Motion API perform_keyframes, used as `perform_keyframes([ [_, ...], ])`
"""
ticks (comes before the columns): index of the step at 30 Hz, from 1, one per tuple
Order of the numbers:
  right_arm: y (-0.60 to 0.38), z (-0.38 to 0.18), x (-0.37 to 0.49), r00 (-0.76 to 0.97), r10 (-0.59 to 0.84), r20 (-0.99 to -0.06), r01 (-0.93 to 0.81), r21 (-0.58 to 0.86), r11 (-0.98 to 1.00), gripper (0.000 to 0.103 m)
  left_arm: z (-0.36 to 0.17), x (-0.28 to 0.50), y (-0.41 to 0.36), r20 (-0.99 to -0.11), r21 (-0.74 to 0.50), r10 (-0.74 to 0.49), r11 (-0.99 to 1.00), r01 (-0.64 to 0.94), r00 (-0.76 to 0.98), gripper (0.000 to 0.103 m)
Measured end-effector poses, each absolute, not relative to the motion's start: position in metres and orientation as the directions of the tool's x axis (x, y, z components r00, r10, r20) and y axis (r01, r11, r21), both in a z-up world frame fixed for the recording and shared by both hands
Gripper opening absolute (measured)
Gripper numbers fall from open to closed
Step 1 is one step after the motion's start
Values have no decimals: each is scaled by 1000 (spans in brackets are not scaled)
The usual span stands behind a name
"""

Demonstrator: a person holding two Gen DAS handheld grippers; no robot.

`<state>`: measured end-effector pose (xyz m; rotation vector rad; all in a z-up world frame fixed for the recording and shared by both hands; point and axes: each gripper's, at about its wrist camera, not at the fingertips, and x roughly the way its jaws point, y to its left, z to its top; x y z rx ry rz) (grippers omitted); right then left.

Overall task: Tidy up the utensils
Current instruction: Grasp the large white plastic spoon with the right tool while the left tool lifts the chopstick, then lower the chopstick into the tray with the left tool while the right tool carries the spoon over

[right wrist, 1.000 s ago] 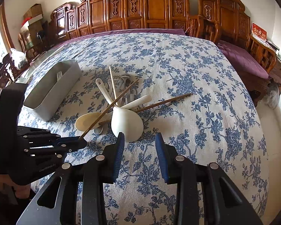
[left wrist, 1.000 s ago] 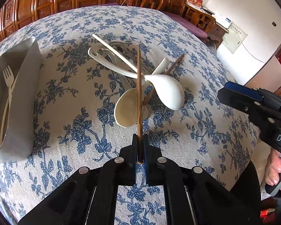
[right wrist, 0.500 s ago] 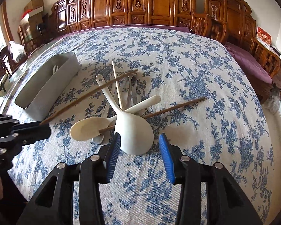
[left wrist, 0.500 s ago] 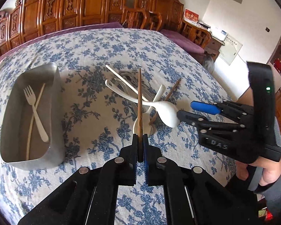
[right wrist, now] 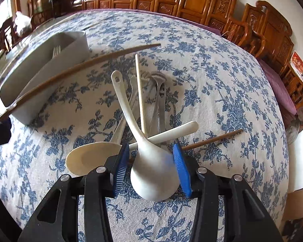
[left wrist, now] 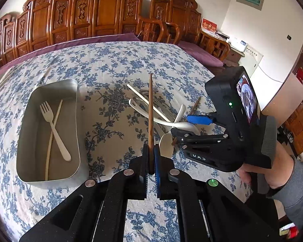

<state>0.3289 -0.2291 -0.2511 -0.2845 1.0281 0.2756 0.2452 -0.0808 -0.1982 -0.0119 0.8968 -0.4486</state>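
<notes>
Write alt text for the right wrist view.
The right gripper, jaws open, straddles the bowl of a white ladle atop a pile of utensils on a blue floral tablecloth. A brown chopstick crosses the upper left in front of a grey metal tray.

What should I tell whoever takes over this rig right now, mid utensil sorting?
Left gripper: shut on a brown chopstick, held above the table.
Right gripper: open, fingers either side of the white ladle's bowl, no grip yet.
Metal tray: holds a white fork and a pale chopstick.
Pile on the tablecloth: ladle, a cream spoon, another white spoon, metal spoons, a pale chopstick and a second brown chopstick.
Done: two items in the tray.
Left: drop the held chopstick in, then clear the pile.
</notes>
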Motion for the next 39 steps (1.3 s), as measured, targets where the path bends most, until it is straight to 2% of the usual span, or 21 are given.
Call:
perform_keyframes([
  [3,-233,-252,332,461,106,-881,-351,-71,934,48,-196,245,-79,-748,-196,-383,908,371,543,4],
  [6,-234,-252,339,428,118,-896,-346,-42,937,44,-194,245,-78,-744,-196,-384,908,370,547,4],
  [9,-232,-251,342,407,127,-905,-352,-27,936,31,-192,243,-77,-742,-193,-381,910,367,552,4],
  [11,-230,-248,340,399,138,-906,-365,-19,931,13,-192,242,-75,-742,-192,-378,911,364,554,4],
  [15,-224,-245,335,385,148,-911,-385,-13,923,7,-192,244,-70,-743,-193,-372,915,354,557,4],
  [16,-224,-245,334,382,154,-911,-384,-5,923,2,-191,244,-69,-742,-193,-370,916,351,558,4],
  [22,-219,-247,336,387,164,-908,-385,3,923,3,-189,244,-65,-739,-194,-367,919,343,564,4],
  [26,-219,-251,344,383,159,-910,-386,-2,923,14,-190,244,-62,-740,-194,-364,921,339,565,4],
  [29,-220,-254,351,362,173,-916,-387,22,922,17,-190,245,-59,-739,-197,-364,921,336,566,4],
  [35,-213,-263,358,335,158,-929,-396,14,918,18,-188,247,-56,-735,-199,-364,922,332,572,4],
  [36,-214,-263,359,332,158,-930,-393,16,920,17,-187,247,-55,-734,-200,-365,922,331,572,4],
  [37,-214,-263,360,331,155,-931,-390,14,921,11,-187,247,-54,-734,-200,-365,922,331,573,4],
  [39,-214,-261,358,337,152,-929,-394,7,919,11,-186,247,-52,-732,-197,-362,923,330,578,4],
])
